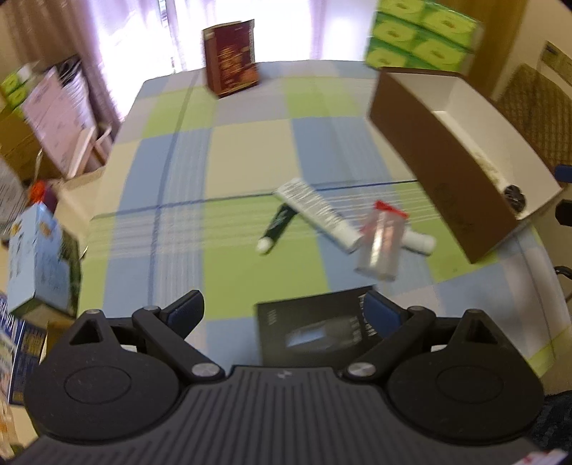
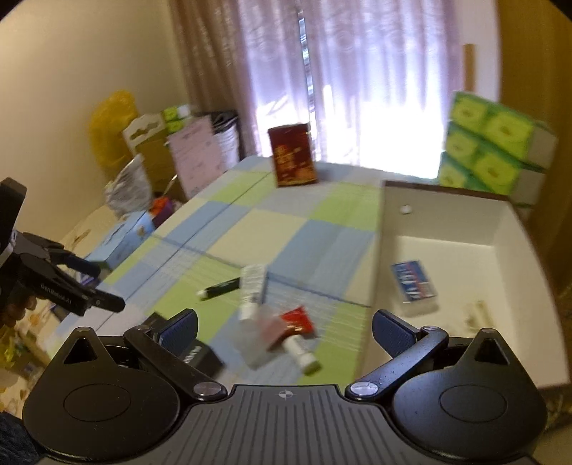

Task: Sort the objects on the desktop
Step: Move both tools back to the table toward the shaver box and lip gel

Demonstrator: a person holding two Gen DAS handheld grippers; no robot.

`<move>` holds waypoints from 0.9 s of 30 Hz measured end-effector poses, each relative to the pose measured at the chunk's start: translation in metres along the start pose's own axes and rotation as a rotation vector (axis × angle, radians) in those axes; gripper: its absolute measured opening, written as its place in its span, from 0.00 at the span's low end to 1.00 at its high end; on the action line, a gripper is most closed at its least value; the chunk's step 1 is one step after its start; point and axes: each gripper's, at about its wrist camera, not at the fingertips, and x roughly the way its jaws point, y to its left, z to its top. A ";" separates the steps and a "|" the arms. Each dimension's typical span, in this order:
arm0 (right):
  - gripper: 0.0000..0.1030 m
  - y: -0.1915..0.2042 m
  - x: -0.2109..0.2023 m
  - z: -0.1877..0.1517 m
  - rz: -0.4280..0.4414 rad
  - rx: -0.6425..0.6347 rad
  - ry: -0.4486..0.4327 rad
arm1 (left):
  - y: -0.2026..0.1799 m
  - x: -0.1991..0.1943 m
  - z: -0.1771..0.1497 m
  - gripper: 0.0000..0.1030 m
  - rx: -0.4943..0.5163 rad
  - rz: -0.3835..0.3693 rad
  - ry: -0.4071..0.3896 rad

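On the checked tablecloth (image 1: 250, 150) lie a white tube (image 1: 316, 213), a dark green tube (image 1: 279, 227), a clear box with a red lid (image 1: 380, 243) and a black box (image 1: 318, 331). My left gripper (image 1: 286, 313) is open and empty, above the black box. My right gripper (image 2: 286, 331) is open and empty, above the same items: white tube (image 2: 252, 286), dark tube (image 2: 220, 289), clear red-lidded box (image 2: 275, 334), black box (image 2: 198, 354). The left gripper (image 2: 96, 286) also shows at the left of the right wrist view.
A brown box with a white inside (image 1: 429, 153) stands at the right; it holds a blue card (image 2: 413, 282). A dark red box (image 1: 230, 59) stands at the far edge. Green tissue packs (image 1: 422, 34) sit behind. A light blue box (image 1: 39, 261) is at the left.
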 end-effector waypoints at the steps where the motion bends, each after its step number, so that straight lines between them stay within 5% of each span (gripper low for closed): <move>1: 0.98 0.006 0.008 -0.001 0.017 -0.009 0.015 | 0.006 0.000 -0.003 0.91 -0.013 0.004 0.004; 14: 0.98 0.073 0.125 -0.041 0.178 -0.202 0.252 | 0.097 0.015 -0.047 0.91 -0.171 0.084 0.080; 27: 0.98 0.126 0.199 -0.068 0.239 -0.564 0.295 | 0.158 0.040 -0.066 0.91 -0.279 0.067 0.143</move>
